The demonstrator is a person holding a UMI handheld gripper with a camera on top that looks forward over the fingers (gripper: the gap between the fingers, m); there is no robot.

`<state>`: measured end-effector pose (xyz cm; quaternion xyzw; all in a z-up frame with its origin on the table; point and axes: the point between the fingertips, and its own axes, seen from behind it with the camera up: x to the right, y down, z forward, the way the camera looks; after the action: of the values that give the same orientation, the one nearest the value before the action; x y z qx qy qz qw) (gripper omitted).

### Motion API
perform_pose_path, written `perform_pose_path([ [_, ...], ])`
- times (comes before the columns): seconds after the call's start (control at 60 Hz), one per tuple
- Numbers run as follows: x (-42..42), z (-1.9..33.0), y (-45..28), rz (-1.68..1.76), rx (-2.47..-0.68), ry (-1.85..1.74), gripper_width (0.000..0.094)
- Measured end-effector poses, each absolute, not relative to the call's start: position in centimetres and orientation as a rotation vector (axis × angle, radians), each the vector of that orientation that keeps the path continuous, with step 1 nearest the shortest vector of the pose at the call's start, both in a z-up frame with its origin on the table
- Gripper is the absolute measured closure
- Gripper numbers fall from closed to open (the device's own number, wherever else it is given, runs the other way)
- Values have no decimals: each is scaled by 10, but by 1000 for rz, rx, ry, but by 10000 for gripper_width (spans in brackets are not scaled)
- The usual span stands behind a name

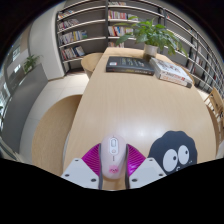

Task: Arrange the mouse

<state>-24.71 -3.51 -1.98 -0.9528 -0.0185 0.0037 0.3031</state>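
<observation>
A white computer mouse (113, 156) sits between my two fingers, its rear end down near the gripper's body. The magenta pads (94, 158) press against both of its sides, so my gripper (113, 160) is shut on the mouse. It is held just over the near part of a long light wooden table (130, 100). A mouse mat (177, 151) with a black fuzzy cartoon figure with big white eyes lies on the table just right of my right finger.
At the far end of the table lie a dark book (130, 66) and a stack of books or magazines (172, 71), with a potted green plant (153, 35) behind them. Bookshelves (85, 30) line the back wall. The wooden floor (55, 110) lies to the left.
</observation>
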Motion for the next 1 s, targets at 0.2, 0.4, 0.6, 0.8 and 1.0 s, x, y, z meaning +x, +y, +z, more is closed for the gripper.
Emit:
perform_pose_path([
  [0.2,-252,40,-28,36,-2451,-142,635],
  [0.4,-204,203,20,-17,-2176,-139,638],
  [0.6,-105,252,13,-88,-2085,-58,637],
  [0.8,-42,127,-31,-94,-2303,-12,634],
  [1.0,-37,16,-72,-68,-2490,-15,605],
])
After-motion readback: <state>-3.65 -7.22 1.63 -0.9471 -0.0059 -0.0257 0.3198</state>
